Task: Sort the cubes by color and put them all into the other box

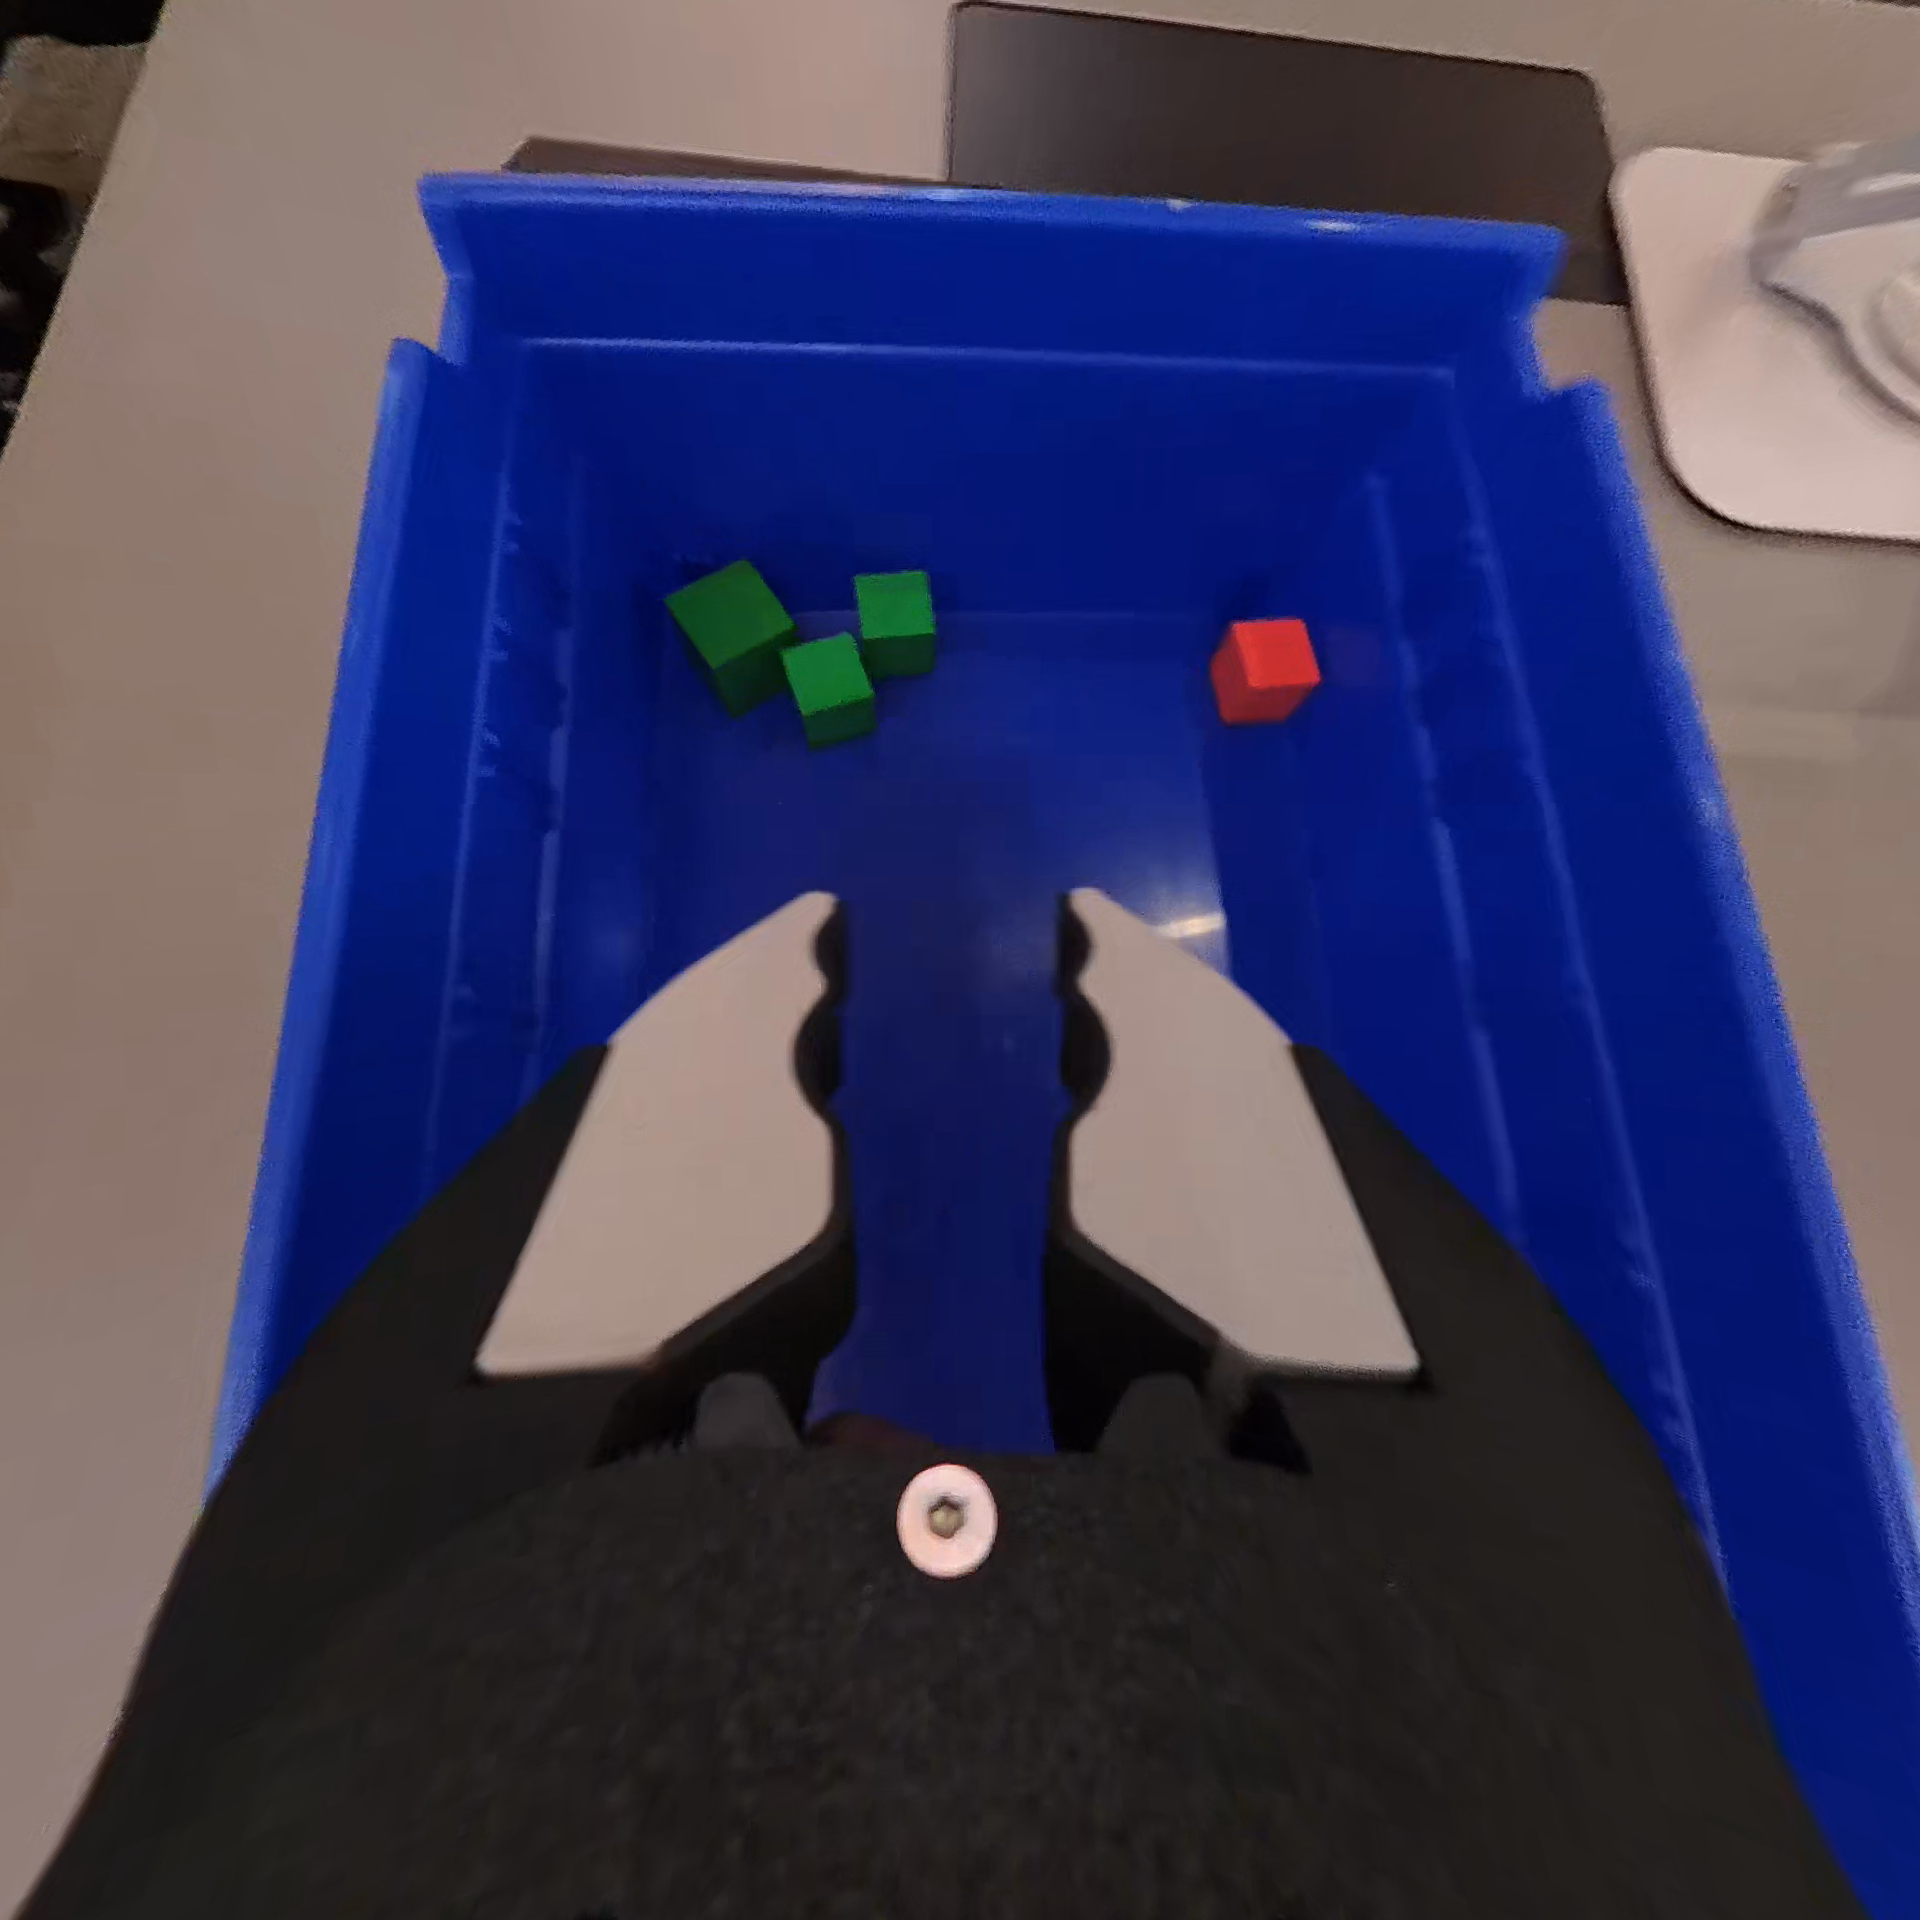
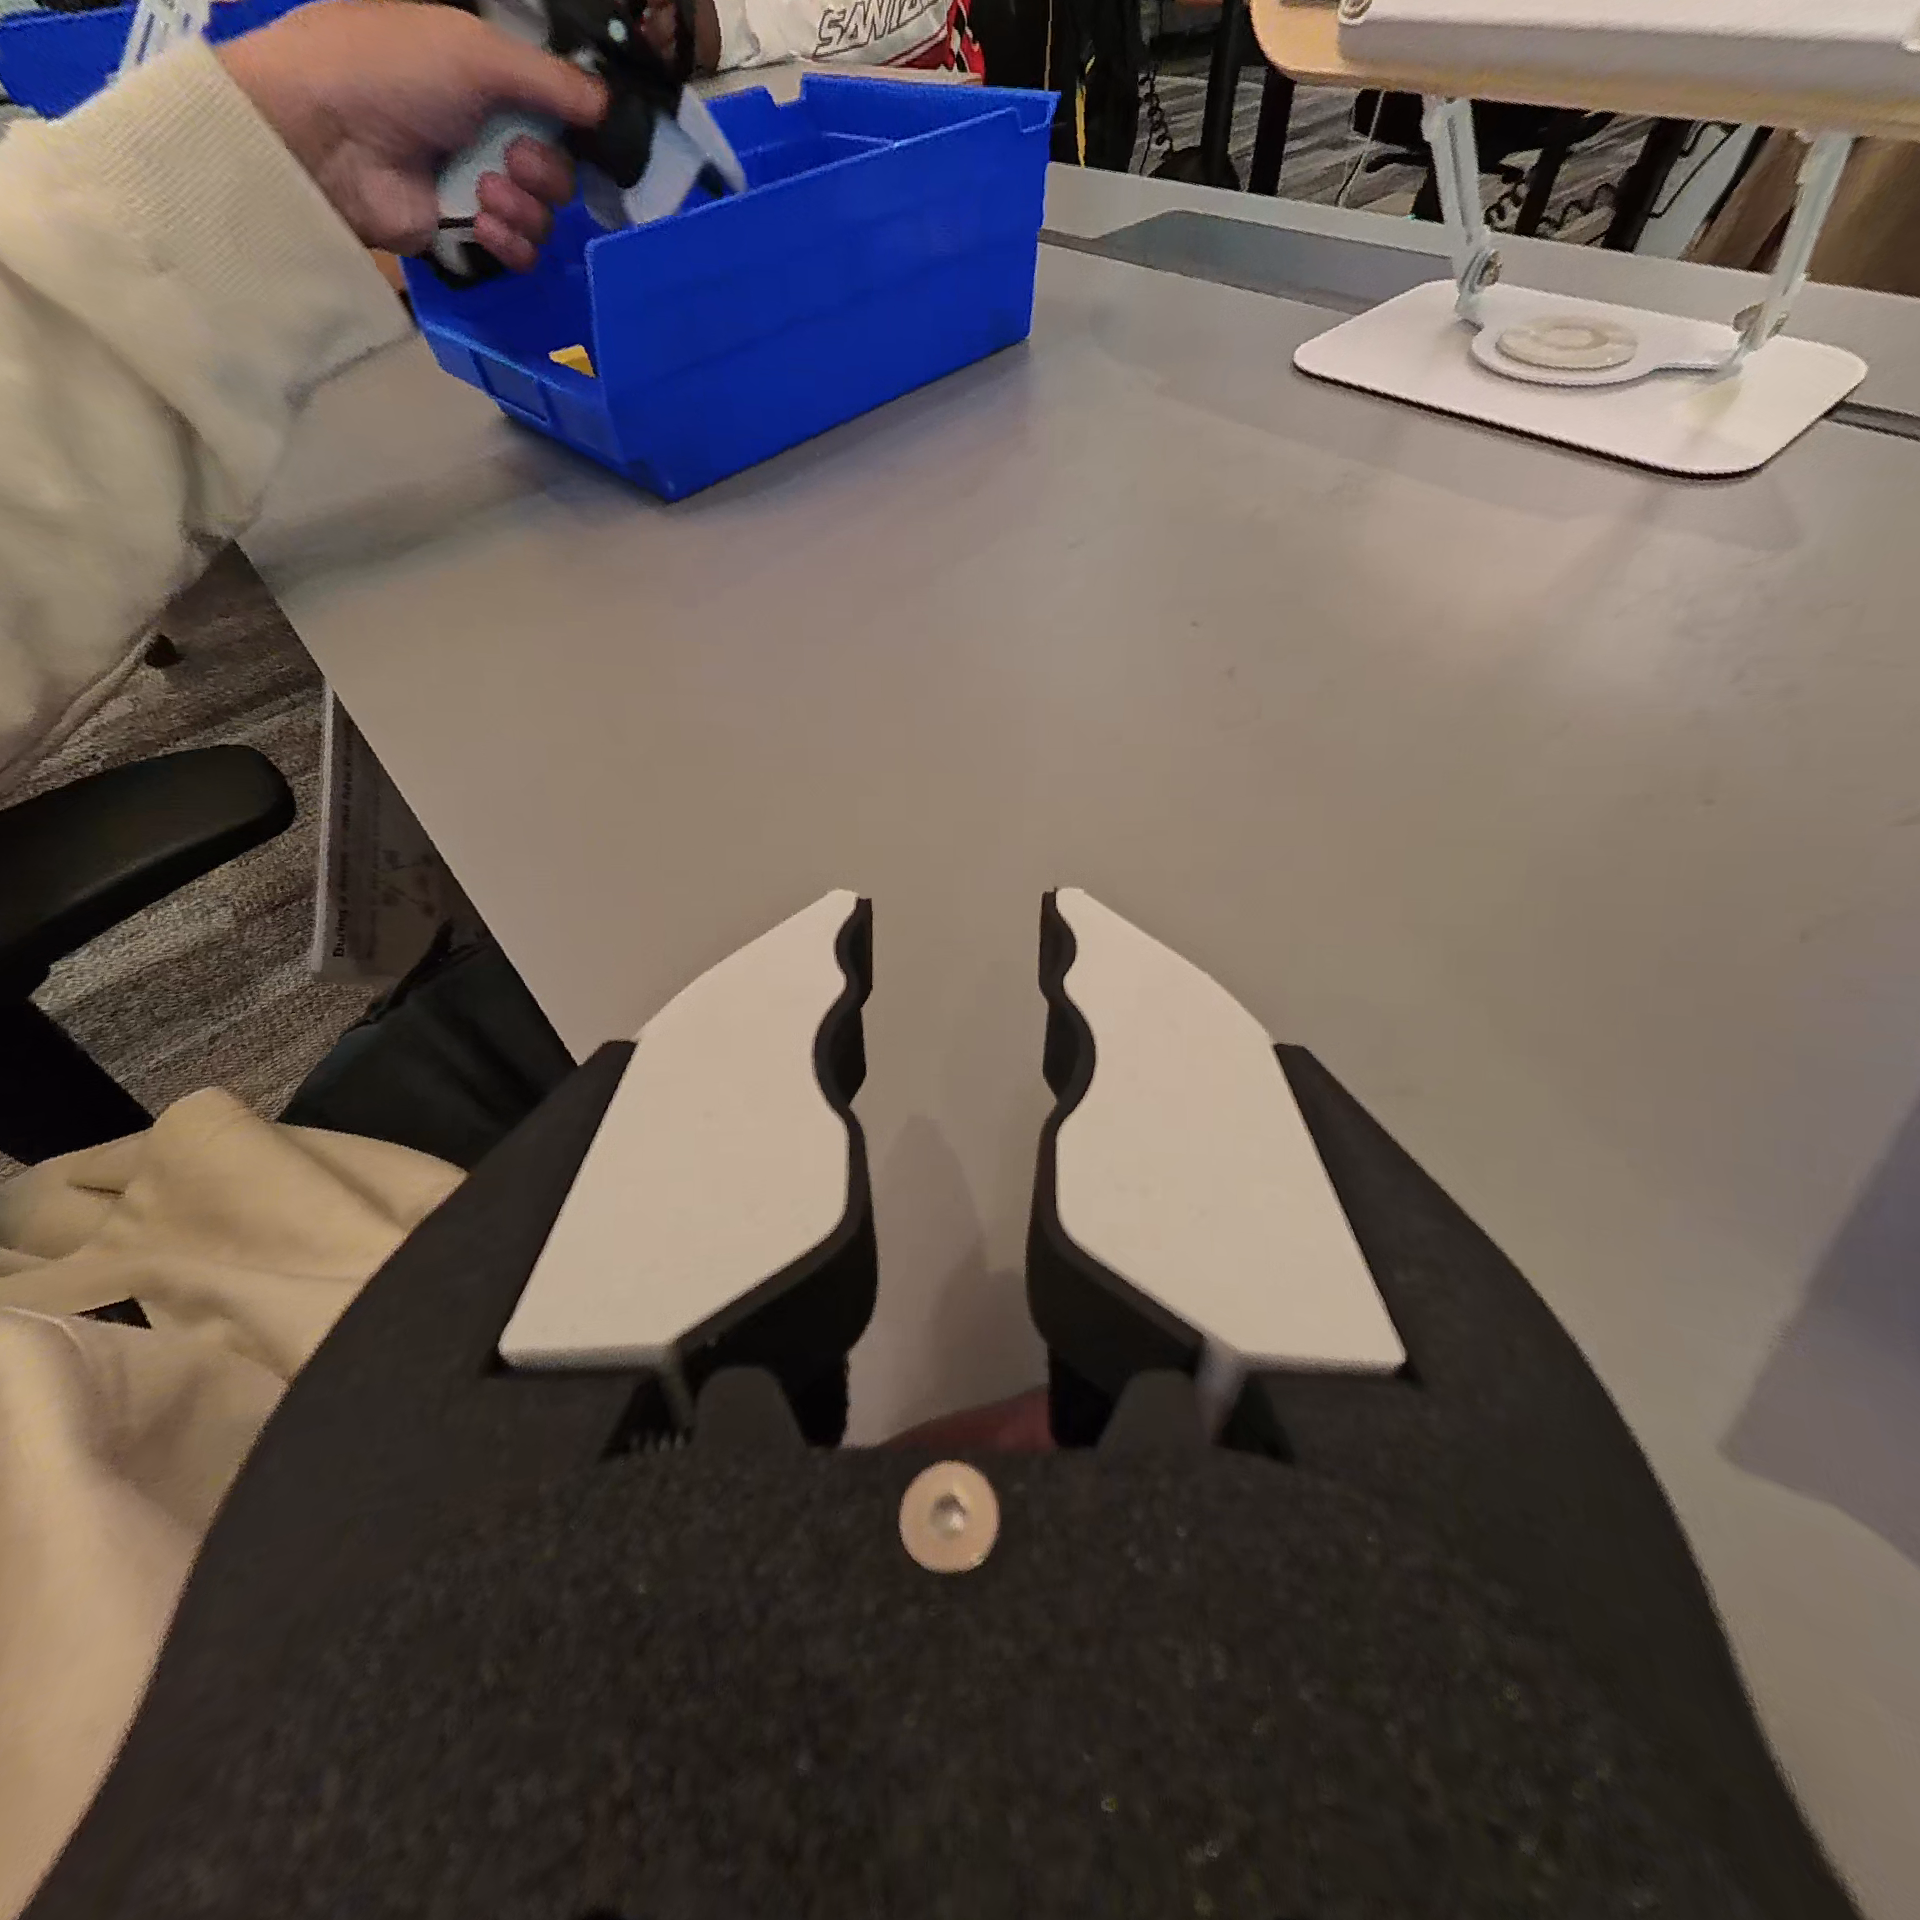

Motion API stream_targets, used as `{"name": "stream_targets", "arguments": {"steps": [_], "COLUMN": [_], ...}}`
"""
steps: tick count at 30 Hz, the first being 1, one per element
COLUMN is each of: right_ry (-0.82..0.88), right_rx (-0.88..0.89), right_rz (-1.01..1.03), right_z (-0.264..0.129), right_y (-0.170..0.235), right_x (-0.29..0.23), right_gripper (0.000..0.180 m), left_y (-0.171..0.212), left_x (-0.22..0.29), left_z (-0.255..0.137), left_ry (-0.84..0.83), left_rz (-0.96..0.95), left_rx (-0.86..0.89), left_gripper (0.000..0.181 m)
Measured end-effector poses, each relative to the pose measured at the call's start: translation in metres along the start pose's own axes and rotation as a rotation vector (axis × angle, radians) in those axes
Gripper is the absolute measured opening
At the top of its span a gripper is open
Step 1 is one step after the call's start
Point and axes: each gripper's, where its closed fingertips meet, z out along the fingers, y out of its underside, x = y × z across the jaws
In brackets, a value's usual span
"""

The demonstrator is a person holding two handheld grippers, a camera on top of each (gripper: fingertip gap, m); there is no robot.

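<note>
In the left wrist view a blue box (image 1: pixel 997 270) fills the frame. On its floor lie three green cubes (image 1: pixel 821 649) bunched at the far left and one red cube (image 1: pixel 1265 668) at the far right. My left gripper (image 1: pixel 951 909) hovers open and empty over the box's near half. In the right wrist view my right gripper (image 2: pixel 956 904) is open and empty above the grey table (image 2: pixel 1247 727). The same blue box (image 2: pixel 810 301) stands far left, with a hand holding the left gripper (image 2: pixel 665 156) over it. A bit of yellow (image 2: pixel 574 360) shows at the box's low front.
A white stand base (image 2: pixel 1579 384) sits at the far right of the table, also in the left wrist view (image 1: pixel 1766 343). A dark mat (image 1: pixel 1268 125) lies behind the box. Another blue box (image 2: pixel 62 52) shows far left. A black chair arm (image 2: pixel 125 831) is off the table's left edge. Tip to tip, the grippers are about 50 cm apart. To the red cube (image 1: pixel 1265 668): left tips about 12 cm, right tips about 50 cm.
</note>
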Motion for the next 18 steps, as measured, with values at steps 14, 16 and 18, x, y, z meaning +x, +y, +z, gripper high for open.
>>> {"name": "stream_targets", "arguments": {"steps": [14,16,18], "right_ry": [0.008,-0.004,-0.012], "right_rx": [-0.050,-0.055,-0.054], "right_rz": [-0.057,-0.027,-0.012], "right_z": [0.006,0.007,0.007], "right_y": [0.012,0.014,0.014], "right_x": [-0.004,-0.003,-0.002], "right_gripper": [0.030,0.030,0.030], "left_y": [-0.003,-0.005,-0.006], "left_x": [-0.044,-0.046,-0.046], "left_z": [0.106,0.109,0.110], "left_ry": [-0.206,-0.211,-0.205], "left_rz": [-0.106,-0.104,-0.088], "left_rx": [-0.209,-0.195,-0.195], "left_gripper": [0.023,0.023,0.023]}}
